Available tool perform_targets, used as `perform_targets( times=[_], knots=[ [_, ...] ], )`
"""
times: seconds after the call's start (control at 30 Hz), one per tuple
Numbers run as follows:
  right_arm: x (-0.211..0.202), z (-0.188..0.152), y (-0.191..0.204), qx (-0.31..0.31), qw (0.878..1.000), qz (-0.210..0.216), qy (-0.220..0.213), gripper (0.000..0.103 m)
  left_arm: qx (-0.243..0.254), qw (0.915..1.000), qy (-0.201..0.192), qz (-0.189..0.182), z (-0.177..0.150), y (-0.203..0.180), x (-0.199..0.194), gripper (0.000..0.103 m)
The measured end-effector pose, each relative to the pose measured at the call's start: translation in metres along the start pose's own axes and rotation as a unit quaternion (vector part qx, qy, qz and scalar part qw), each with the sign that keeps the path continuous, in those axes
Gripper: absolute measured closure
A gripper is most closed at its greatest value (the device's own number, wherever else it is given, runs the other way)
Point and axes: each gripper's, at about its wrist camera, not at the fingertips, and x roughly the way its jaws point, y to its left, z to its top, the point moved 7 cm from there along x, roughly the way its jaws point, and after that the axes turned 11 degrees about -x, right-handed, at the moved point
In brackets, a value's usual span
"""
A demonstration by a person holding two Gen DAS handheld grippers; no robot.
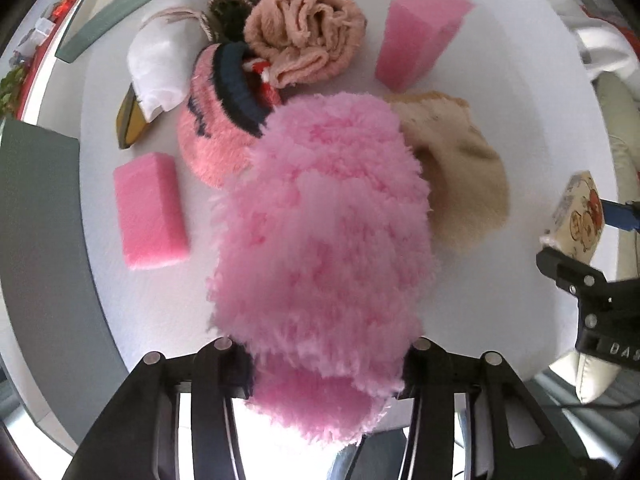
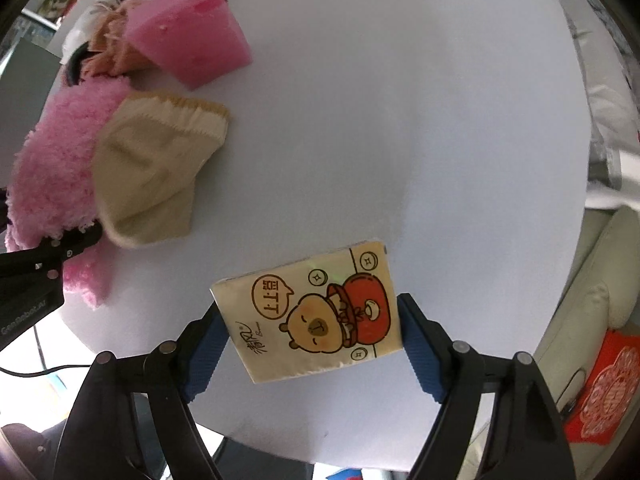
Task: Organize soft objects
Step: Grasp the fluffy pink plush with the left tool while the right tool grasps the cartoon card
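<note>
Above the white table (image 2: pixel 400 120) — grippers hold fluffy sock (image 1: pixel 320 240), tissue pack (image 2: pixel 316 312).

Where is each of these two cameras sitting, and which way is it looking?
Left wrist view: on the left gripper, looking down at the white table; its black fingers clamp a fluffy pink slipper.
Right wrist view: on the right gripper, looking down; its blue pads grip a cartoon tissue pack.
Shared: slipper, beige sock, pink sponge, tissue pack; each view shows the other gripper.

Both wrist views look steeply down, close above the white table (image 2: pixel 400 120); each shows the beige sock (image 1: pixel 460 184), apparently between them.
</note>
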Motion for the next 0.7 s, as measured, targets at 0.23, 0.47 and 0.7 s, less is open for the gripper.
perform_targets(
  times=[0.23, 0.47, 0.7],
  knots=[
    [-0.020, -0.025, 0.005, 0.067, 0.997, 0.030, -0.026, 0.020, 0.024, 0.9994, -0.018, -0.018, -0.017, 0.010, -0.014, 0.056],
    [-0.049, -0.037, 0.012, 0.161, 0.983, 0.067, -0.050, 0.020, 0.042, 0.9974, -0.048, -0.033, -0.003, 0.032, -0.032, 0.056],
    [-0.061, -0.044, 0.007, 0.171, 0.981, 0.059, -0.063, 0.020, 0.037, 0.9951, -0.080, -0.044, -0.025, 0.053, -0.067, 0.056]
  ],
)
